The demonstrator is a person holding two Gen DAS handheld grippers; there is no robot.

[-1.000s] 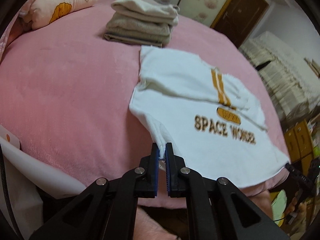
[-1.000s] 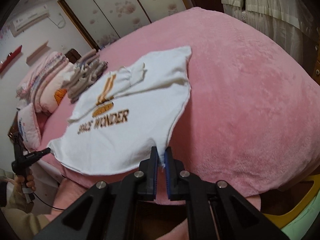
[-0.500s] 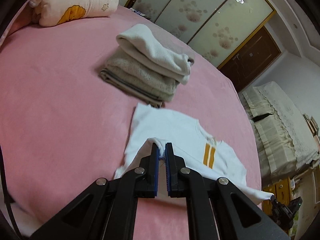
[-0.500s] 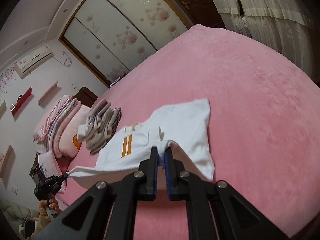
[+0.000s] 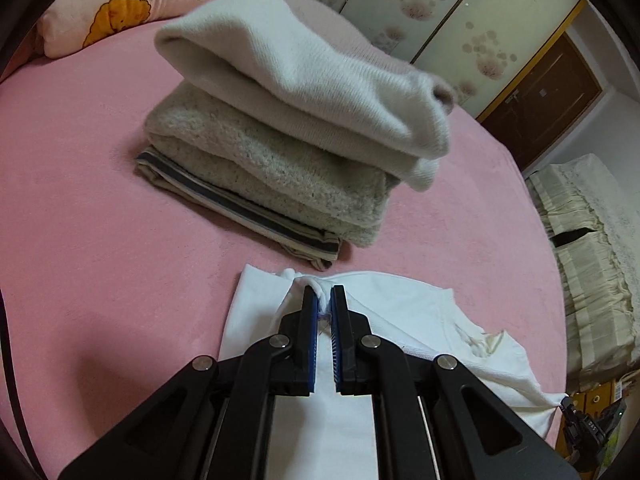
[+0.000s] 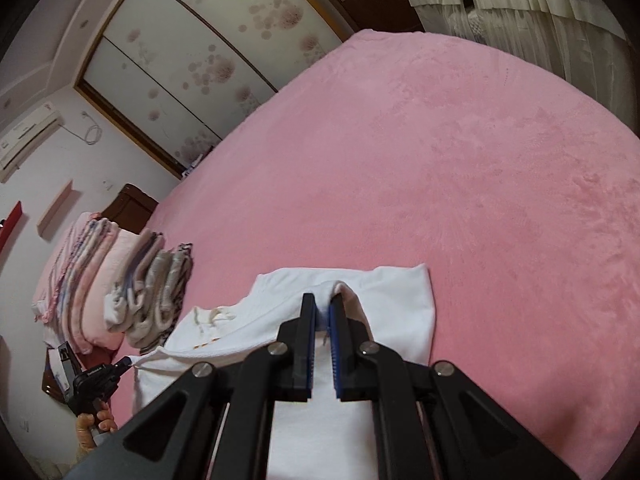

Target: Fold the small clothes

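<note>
You are working over the pink bed (image 6: 460,168), and the white shirt (image 5: 404,320) is lying on it, now folded over itself. A second ago it was lying flat with its brown lettering showing; now the print is hidden under the fold. The pile of folded clothes (image 5: 288,128) is looking much nearer than before, just beyond the fold edge. Your left gripper (image 5: 323,304) is pinching a shirt corner, jaws pressed together on the cloth as before. Your right gripper (image 6: 322,312) is pinching the other corner, near the shirt's far edge.
</note>
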